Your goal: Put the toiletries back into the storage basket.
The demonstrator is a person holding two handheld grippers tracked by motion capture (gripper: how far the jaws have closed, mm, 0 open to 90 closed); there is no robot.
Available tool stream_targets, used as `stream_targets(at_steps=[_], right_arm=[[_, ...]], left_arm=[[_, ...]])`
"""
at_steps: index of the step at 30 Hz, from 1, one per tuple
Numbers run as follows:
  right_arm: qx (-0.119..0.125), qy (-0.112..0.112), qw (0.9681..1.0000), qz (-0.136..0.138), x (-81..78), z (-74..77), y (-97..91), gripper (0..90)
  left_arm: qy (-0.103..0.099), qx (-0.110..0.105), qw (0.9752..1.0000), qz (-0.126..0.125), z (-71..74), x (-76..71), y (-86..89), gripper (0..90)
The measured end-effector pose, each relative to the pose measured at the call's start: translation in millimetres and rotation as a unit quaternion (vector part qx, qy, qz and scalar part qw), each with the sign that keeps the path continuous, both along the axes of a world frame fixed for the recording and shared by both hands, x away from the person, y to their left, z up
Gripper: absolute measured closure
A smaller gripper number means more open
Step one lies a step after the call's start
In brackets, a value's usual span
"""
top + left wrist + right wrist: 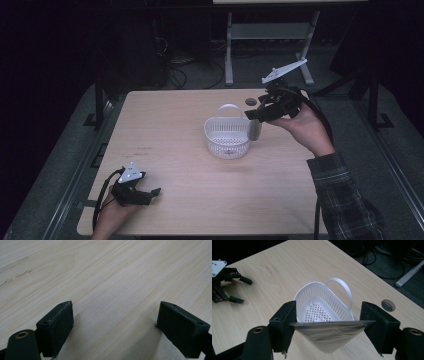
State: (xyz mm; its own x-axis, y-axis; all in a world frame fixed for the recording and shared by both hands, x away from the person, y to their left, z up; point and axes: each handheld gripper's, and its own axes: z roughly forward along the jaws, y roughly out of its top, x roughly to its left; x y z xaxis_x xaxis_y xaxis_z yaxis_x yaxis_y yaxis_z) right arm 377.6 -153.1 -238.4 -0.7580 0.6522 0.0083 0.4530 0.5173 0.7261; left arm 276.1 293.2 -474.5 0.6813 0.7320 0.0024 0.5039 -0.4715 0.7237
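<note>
- Our right hand (300, 125) is raised beside the white basket (227, 137), right gripper (328, 323) clamping a silver pouch (329, 333) above its rim.
- Our left gripper (115, 322) rests low on the table (175, 120), jaws wide apart, holding nothing.

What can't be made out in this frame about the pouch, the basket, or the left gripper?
- Silver foil pouch clamped in the right gripper: contents and print unseen; high view too small.
- White perforated plastic basket: near floor hidden by the pouch, right gripper view.
- Left gripper: body cut off by bottom edge, left gripper view.
</note>
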Motion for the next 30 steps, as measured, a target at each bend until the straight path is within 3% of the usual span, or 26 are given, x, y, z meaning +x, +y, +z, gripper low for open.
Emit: stream_targets(at_steps=[10, 30], right_arm=[[0.001, 0.004, 1.0000, 0.007, 10.3, -1.1, 11.3, 29.9], [-0.001, 0.028, 0.9996, 0.006, 34.4, -27.1, 23.2, 29.8]], left_arm=[[0.000, 0.000, 1.0000, 0.000, 0.1, 0.0, 0.0, 12.7], [-0.001, 0.000, 1.0000, 0.000, -0.1, 0.0, 0.0, 12.7]])
